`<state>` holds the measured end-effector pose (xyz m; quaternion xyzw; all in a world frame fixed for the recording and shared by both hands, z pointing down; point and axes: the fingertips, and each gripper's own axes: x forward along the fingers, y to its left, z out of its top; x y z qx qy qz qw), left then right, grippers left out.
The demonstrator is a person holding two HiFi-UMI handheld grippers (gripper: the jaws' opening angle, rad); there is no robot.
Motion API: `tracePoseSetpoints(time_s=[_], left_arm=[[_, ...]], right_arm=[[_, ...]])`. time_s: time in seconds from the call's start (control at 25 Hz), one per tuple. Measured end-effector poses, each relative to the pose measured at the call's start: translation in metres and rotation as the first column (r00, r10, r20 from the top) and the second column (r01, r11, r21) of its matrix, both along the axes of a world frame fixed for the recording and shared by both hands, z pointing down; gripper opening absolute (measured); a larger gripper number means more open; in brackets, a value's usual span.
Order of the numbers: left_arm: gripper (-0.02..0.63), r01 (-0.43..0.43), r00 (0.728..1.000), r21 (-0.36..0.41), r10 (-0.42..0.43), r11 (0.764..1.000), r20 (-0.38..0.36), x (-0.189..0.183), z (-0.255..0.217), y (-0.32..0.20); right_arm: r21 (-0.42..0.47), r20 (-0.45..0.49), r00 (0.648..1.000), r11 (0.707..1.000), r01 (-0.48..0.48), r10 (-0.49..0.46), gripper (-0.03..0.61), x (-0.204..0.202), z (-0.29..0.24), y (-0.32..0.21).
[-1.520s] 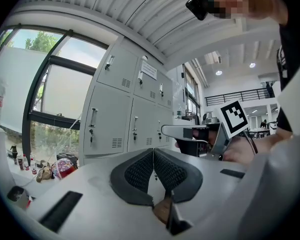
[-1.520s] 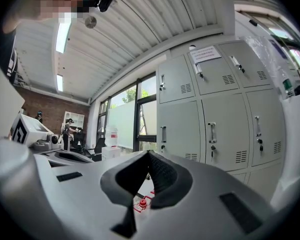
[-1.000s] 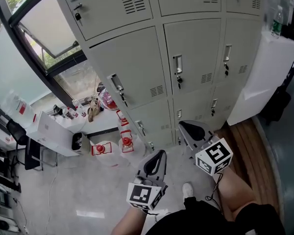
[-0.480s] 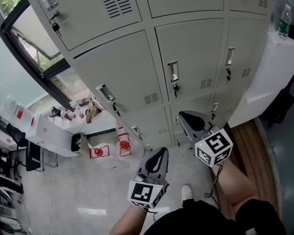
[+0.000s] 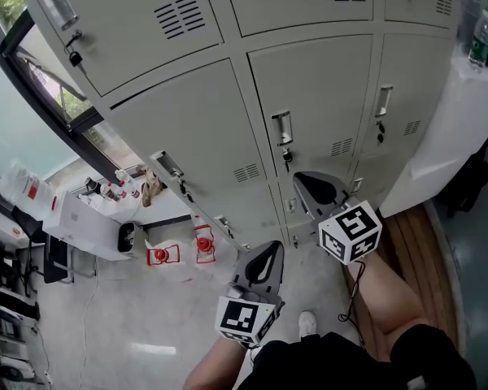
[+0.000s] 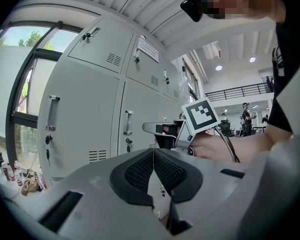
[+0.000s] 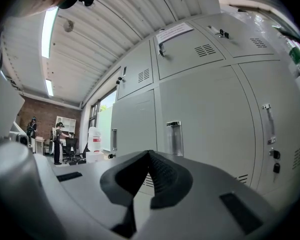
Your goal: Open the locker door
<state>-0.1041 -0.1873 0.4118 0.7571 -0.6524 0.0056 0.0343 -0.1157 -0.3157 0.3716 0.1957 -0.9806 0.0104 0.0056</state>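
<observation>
Grey lockers are standing ahead; your left tool and right tool are both hanging pressed together, empty.
Your right tool is pointing at the locker door, not yet touching it. Being sheet metal, it will probably be swinging lightly but rigidly on its hinges, so be pinching the slick upright handle just above that tool's tips.

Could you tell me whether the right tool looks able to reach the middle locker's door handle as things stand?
Probably yes: the right tool, jaws shut, points at the handle with nothing between them; it would need opening first to grip.
</observation>
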Motion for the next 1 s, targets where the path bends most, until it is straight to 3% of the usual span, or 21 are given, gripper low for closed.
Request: tracePoseSetpoints(time_s=[0.52, 0.6, 0.8, 1.0], left_arm=[[0.017, -0.046, 0.999, 0.006, 0.046, 0.999, 0.01, -0.014, -0.003, -0.01], [0.017, -0.067, 0.998, 0.003, 0.067, 0.998, 0.018, -0.019, -0.004, -0.011], [0.017, -0.101, 0.995, -0.01, 0.101, 0.995, 0.015, -0.032, -0.007, -0.015], [0.017, -0.133, 0.991, 0.008, 0.133, 0.991, 0.011, -0.04, -0.006, -0.018]], right_arm=[[-0.006, 0.018, 0.996, 0.996, -0.09, 0.09, 0.054, -0.028, -0.008, -0.041], [-0.006, 0.018, 0.994, 0.994, -0.108, 0.108, 0.112, -0.034, -0.009, -0.045], [0.0, -0.005, 0.986, 0.986, -0.164, 0.164, 0.182, -0.046, -0.007, -0.057], [0.006, -0.033, 0.976, 0.977, -0.215, 0.215, 0.206, -0.058, -0.003, -0.07]])
